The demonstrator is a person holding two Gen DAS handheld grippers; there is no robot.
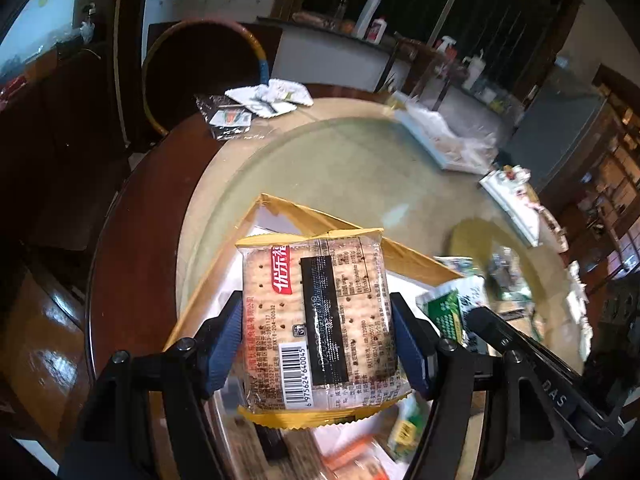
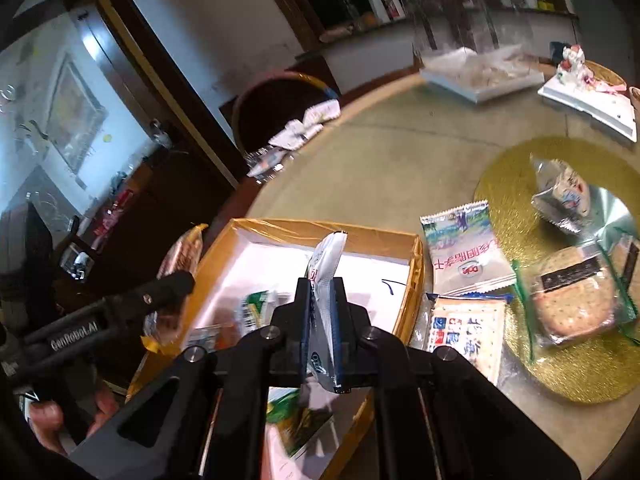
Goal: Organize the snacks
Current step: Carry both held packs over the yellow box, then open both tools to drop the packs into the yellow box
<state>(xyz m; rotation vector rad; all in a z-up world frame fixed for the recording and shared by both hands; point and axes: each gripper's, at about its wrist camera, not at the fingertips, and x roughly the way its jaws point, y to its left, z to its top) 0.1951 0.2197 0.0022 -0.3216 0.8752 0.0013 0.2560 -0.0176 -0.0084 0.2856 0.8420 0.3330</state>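
Observation:
My left gripper (image 1: 318,344) is shut on a yellow-edged cracker packet (image 1: 316,320), held above the gold-rimmed white box (image 1: 276,206). My right gripper (image 2: 323,332) is shut on a thin white and silver snack packet (image 2: 326,280), held edge-up over the same box (image 2: 320,228), which holds several small packets (image 2: 252,312). The right gripper with its packet (image 1: 452,312) shows at the right of the left wrist view. The left gripper (image 2: 168,284) shows at the left of the right wrist view, with its cracker packet (image 2: 182,254).
On the round table (image 2: 380,160), right of the box, lie a white milk-snack packet (image 2: 464,248), a blue cracker packet (image 2: 464,328), and bagged crackers (image 2: 572,300) on a gold mat (image 2: 516,176). White trays (image 2: 480,76) stand at the far edge. A dark chair (image 1: 200,64) stands beyond.

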